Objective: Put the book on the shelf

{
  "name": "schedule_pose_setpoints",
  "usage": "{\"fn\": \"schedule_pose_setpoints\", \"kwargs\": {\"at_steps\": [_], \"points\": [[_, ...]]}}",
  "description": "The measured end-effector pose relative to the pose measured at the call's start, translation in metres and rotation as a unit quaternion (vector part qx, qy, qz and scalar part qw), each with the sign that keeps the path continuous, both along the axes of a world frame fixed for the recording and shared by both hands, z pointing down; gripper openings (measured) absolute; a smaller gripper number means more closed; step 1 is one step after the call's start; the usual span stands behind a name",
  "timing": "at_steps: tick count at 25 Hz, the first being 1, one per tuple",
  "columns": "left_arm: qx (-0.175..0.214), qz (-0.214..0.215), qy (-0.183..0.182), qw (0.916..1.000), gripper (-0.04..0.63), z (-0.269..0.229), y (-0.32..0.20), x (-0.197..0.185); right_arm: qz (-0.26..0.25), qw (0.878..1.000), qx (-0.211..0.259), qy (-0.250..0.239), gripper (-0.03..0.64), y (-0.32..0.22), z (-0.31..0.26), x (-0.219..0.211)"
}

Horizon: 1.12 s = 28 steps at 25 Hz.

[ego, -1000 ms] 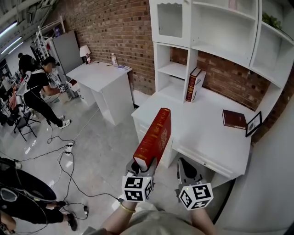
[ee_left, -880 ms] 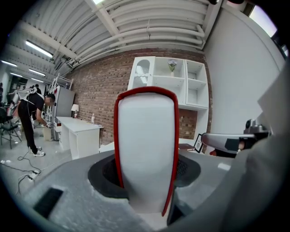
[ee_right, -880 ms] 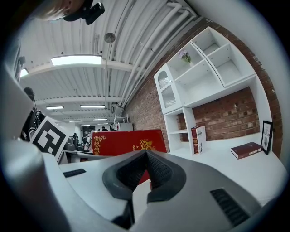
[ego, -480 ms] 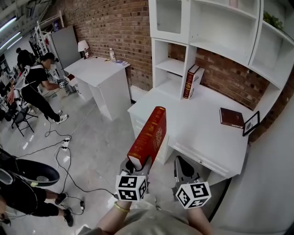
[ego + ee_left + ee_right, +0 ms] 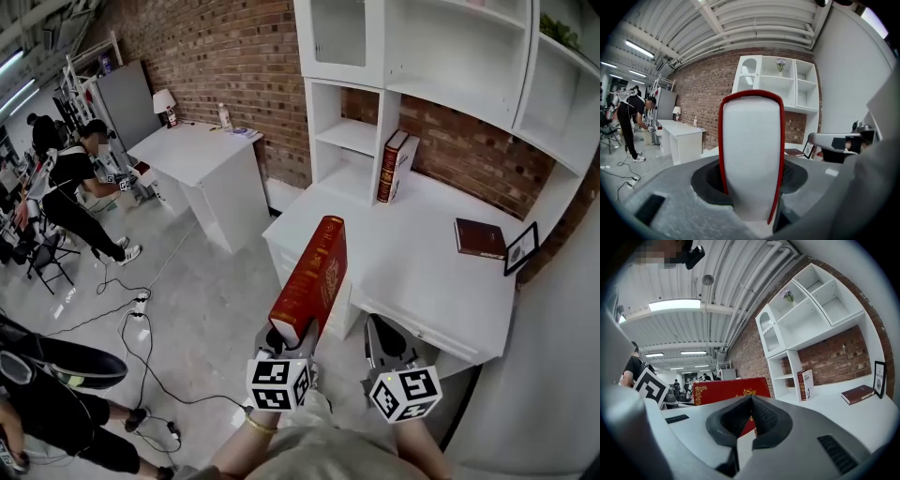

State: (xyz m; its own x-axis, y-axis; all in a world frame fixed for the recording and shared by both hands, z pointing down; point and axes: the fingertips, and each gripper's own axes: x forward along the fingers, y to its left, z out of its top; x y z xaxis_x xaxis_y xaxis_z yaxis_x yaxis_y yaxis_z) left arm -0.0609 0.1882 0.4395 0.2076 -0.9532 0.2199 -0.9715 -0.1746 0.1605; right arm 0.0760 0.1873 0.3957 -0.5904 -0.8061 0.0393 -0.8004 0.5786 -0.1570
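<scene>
The red book (image 5: 312,279) was still clamped upright in the left gripper (image 5: 287,339), held before the white desk (image 5: 422,277), well short of the shelf (image 5: 352,139). The right gripper (image 5: 378,333) was kept closed and empty. Little else had shifted.

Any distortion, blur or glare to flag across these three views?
Head view: sharp, shelf unit bows outward at the edges. Left gripper view: fisheye, black corners, red book close and soft. Right gripper view: fisheye, ceiling light blown out.
</scene>
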Motion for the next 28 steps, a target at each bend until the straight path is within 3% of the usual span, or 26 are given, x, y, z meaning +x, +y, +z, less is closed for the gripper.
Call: {"fn": "schedule_pose_setpoints", "kwargs": {"at_steps": [28], "points": [[-0.008,0.031,0.004,0.9995,0.234,0.002,-0.159,-0.043,0.034,0.999,-0.002,0.009,0.006,-0.154,-0.010,-0.042]]}}
